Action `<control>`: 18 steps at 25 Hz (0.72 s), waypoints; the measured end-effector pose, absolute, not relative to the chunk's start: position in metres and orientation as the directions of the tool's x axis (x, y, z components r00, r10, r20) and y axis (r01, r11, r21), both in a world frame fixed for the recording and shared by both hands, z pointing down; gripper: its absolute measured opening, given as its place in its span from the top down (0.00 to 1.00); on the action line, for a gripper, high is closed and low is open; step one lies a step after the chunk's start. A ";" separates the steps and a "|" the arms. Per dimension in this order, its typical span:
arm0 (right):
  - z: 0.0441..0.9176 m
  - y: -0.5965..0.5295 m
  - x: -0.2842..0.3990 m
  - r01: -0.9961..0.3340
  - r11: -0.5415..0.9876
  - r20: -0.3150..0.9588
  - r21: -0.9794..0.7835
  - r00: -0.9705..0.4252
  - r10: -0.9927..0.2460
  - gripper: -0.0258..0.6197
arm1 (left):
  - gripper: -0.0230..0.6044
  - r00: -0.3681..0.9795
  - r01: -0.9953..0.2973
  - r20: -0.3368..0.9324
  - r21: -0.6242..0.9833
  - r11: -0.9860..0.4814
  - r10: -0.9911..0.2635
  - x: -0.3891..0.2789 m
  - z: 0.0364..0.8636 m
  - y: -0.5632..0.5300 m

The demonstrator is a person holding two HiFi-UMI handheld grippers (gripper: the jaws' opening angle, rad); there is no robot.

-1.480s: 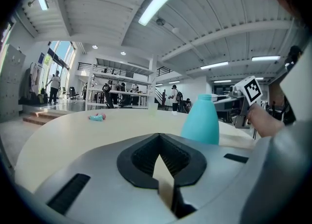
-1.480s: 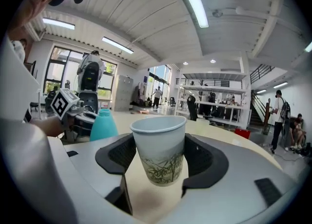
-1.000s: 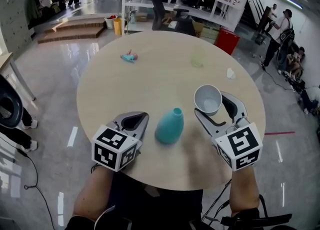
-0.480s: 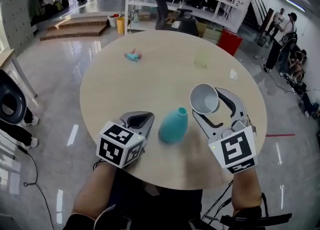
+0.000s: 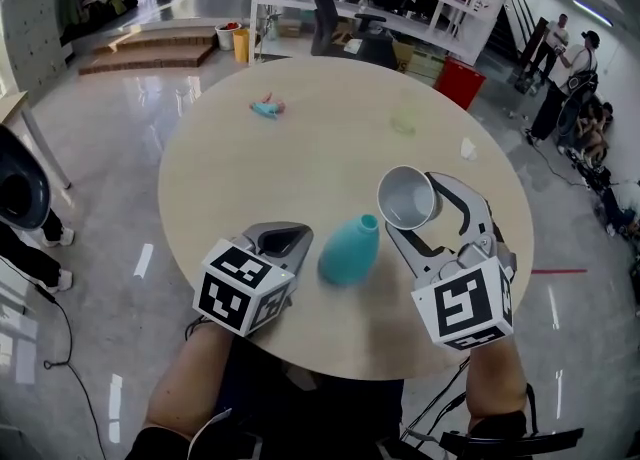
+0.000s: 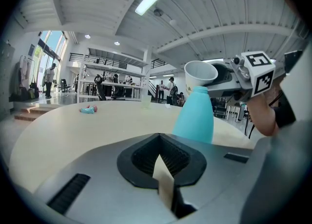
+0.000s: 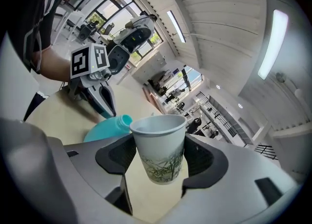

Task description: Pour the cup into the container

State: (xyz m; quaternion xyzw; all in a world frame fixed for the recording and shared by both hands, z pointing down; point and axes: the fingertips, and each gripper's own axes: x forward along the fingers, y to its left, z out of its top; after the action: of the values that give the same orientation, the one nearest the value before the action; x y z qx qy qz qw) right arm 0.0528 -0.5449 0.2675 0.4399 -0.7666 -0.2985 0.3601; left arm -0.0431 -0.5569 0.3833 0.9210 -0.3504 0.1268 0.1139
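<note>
The white paper cup (image 5: 407,198), printed with green leaves low on its side, was off the table, gripped round its body by the right gripper (image 5: 418,210), one jaw pressed against each flank. It was up on the near right of the table, just right of the container's neck, with its open mouth leaning a little to the left, toward the container. From where I stood the inside looked plain white, and I could not tell whether there was anything in it.

The container (image 5: 350,251), a teal bottle with a wide belly and a narrow open neck, stood upright on the round, pale wooden table (image 5: 300,158), near the close edge and between the two tools. From the left gripper view the cup's rim sat above and just beyond the bottle's mouth, not touching it.

The left gripper (image 5: 275,240) rested low at the near left of the table, just beside the container but apart from it. Its jaws were clenched together with nothing between them.

Farther off, a small teal and pink toy (image 5: 266,107) lay on the far left of the table. A pale see-through cup (image 5: 404,120) stood at the far right, and a little white object (image 5: 467,149) lay near the right edge. Beyond the table stood a red bin (image 5: 460,83).
</note>
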 end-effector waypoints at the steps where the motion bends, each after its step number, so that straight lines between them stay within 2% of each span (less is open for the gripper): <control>1: 0.267 -0.545 0.053 -0.453 0.431 0.289 0.780 -0.350 -0.891 0.48 | 0.96 0.722 -0.674 0.313 0.121 -0.729 -0.617 -0.043 0.383 -0.557; 18: 0.272 -0.548 0.047 -0.371 0.423 0.314 0.827 -0.319 -0.894 0.48 | 0.96 0.722 -0.676 0.305 0.117 -0.728 -0.621 -0.044 0.382 -0.559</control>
State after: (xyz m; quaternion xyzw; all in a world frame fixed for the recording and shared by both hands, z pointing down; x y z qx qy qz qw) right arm 0.0468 -0.5476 0.2725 0.4257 -0.7432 -0.3276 0.3990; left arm -0.0439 -0.5587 0.3817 0.9213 -0.3519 0.1231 0.1104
